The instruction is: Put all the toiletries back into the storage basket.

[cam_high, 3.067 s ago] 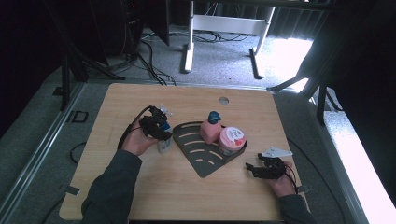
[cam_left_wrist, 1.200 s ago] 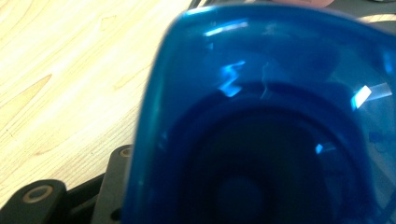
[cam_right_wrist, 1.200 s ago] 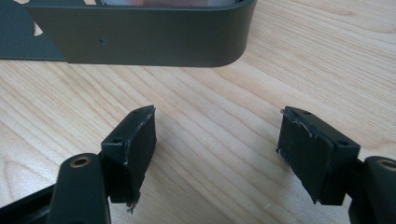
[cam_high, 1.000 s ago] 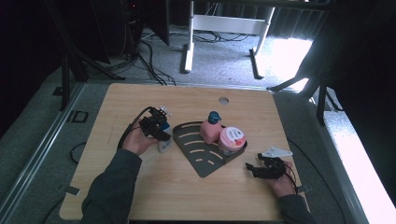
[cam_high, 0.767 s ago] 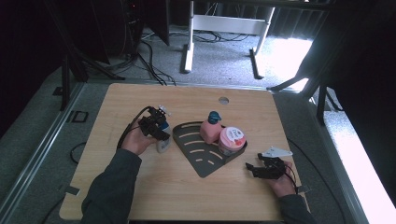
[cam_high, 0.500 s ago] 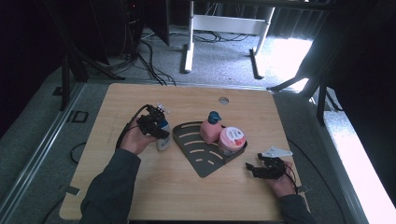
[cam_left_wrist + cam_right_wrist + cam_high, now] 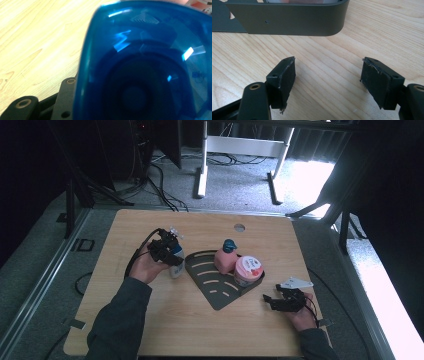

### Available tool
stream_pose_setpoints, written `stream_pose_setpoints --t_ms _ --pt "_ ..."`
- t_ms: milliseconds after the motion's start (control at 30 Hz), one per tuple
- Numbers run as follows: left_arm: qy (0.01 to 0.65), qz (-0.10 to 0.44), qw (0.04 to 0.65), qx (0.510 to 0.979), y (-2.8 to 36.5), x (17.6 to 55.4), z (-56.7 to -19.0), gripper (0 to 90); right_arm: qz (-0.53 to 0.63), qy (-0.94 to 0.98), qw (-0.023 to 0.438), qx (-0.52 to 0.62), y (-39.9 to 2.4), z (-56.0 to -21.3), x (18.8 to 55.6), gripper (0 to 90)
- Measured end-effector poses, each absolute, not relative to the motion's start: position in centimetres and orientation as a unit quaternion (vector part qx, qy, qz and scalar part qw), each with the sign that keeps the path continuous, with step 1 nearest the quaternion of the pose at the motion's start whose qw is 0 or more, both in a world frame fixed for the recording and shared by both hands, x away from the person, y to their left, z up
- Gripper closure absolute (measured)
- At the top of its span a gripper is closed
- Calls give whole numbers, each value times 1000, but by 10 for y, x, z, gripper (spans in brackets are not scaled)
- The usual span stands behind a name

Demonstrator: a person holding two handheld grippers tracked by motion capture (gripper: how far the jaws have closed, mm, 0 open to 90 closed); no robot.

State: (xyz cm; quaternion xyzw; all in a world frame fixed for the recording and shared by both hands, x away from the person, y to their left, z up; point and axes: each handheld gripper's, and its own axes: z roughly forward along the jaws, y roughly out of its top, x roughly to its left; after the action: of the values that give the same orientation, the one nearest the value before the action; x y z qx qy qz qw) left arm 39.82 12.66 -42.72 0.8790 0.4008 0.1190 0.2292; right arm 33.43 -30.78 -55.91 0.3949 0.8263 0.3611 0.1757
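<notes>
Little has shifted: left gripper fingers still pinch the blue-capped bottle beside the corner tray, likely for loading; right gripper fingers rest spread.

We look down on a light wooden tabletop with rounded corners and a small round hole near its far edge. Around it lies grey carpet, crossed by black cables at the far left. Beyond stands a white frame on two feet. A bright patch of light falls on the floor at right; the surroundings are dark.
</notes>
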Motion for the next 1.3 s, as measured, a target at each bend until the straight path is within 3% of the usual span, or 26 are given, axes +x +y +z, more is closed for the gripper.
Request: stream_pose_setpoints --t_ms 1300 --pt "378 132 246 883 96 408 -405 552 361 827 176 394 -308 -559 334 273"
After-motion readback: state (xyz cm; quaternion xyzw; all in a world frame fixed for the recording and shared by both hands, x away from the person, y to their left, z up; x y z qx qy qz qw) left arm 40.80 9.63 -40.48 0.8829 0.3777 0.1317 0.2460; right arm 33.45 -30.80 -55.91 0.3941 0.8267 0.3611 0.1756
